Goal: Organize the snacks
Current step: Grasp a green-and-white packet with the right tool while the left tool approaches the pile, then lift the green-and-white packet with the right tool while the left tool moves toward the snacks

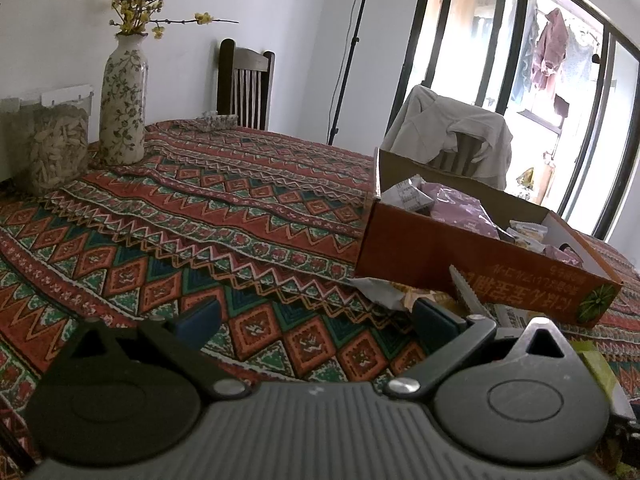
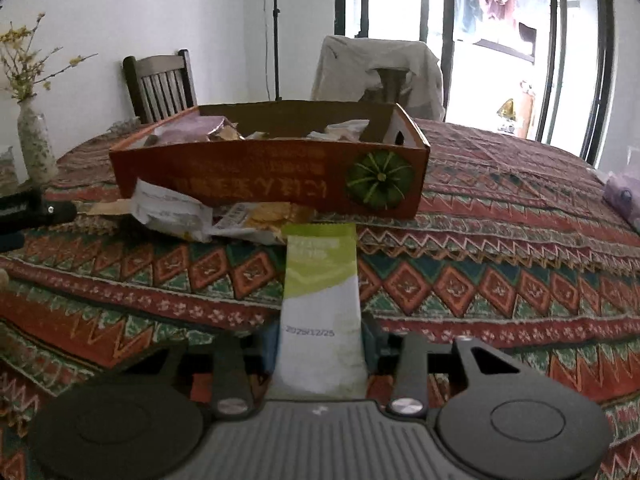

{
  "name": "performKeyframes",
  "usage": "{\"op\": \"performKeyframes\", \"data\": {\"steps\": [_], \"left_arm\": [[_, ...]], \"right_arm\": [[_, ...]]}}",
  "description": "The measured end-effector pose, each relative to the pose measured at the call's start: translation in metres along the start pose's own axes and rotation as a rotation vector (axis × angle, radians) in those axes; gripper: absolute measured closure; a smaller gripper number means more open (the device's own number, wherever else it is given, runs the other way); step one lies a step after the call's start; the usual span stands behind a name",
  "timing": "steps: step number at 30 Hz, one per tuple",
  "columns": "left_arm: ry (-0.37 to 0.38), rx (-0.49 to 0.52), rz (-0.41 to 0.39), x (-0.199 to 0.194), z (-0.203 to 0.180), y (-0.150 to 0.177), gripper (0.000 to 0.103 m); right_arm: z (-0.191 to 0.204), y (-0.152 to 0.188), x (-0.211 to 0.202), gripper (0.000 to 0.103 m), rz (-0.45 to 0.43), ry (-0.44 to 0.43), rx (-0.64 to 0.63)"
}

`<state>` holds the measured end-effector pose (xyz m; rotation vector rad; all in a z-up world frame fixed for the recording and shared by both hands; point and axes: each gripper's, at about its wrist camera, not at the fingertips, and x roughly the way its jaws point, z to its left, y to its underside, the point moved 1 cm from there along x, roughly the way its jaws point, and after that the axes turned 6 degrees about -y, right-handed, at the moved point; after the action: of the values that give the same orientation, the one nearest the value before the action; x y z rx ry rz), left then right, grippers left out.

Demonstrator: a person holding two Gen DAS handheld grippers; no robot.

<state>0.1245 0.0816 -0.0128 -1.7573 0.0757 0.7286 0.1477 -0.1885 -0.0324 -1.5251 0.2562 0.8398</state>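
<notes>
Pinching a green-and-white packet [image 2: 322, 320] between narrowed jaws, the right gripper [image 2: 322, 350] pointed toward twelve o'clock at the box [image 2: 264, 176]; the left gripper [image 1: 316, 320] stood wide, empty.

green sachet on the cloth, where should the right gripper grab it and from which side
Grip the white near end of the green sachet, coming in low from the near side along its length. It lies flat, pointing at the box, narrow enough to fit between the fingers. The right gripper already has its pads at both long edges there.
</notes>
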Motion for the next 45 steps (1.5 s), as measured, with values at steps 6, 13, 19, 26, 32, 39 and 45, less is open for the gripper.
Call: {"op": "performKeyframes", "data": {"steps": [6, 13, 19, 26, 32, 39, 45], "left_arm": [[0.0, 0.001, -0.001, 0.0, 0.0, 0.0, 0.0], [-0.002, 0.002, 0.001, 0.0, 0.0, 0.0, 0.0], [-0.01, 0.008, 0.004, 0.001, -0.001, 0.0, 0.0], [-0.02, 0.017, 0.012, 0.004, -0.003, 0.001, 0.0], [-0.011, 0.017, 0.014, 0.004, -0.003, 0.001, 0.0], [-0.01, 0.016, 0.014, 0.003, -0.003, 0.001, 0.0], [-0.009, 0.022, 0.017, 0.004, -0.004, 0.001, 0.0]], "right_arm": [[-0.012, -0.007, -0.001, 0.065, -0.054, 0.019, -0.001], [-0.028, -0.031, -0.012, 0.102, -0.202, 0.053, -0.014], [-0.043, -0.05, -0.001, 0.1, -0.243, 0.027, 0.023], [-0.065, -0.041, 0.0, 0.087, -0.203, -0.052, 0.144], [-0.076, -0.033, -0.003, 0.04, -0.17, -0.019, 0.128], [-0.063, -0.034, 0.036, 0.03, -0.002, 0.019, 0.045], [-0.06, -0.028, 0.035, 0.068, -0.028, 0.019, 0.016]]}}
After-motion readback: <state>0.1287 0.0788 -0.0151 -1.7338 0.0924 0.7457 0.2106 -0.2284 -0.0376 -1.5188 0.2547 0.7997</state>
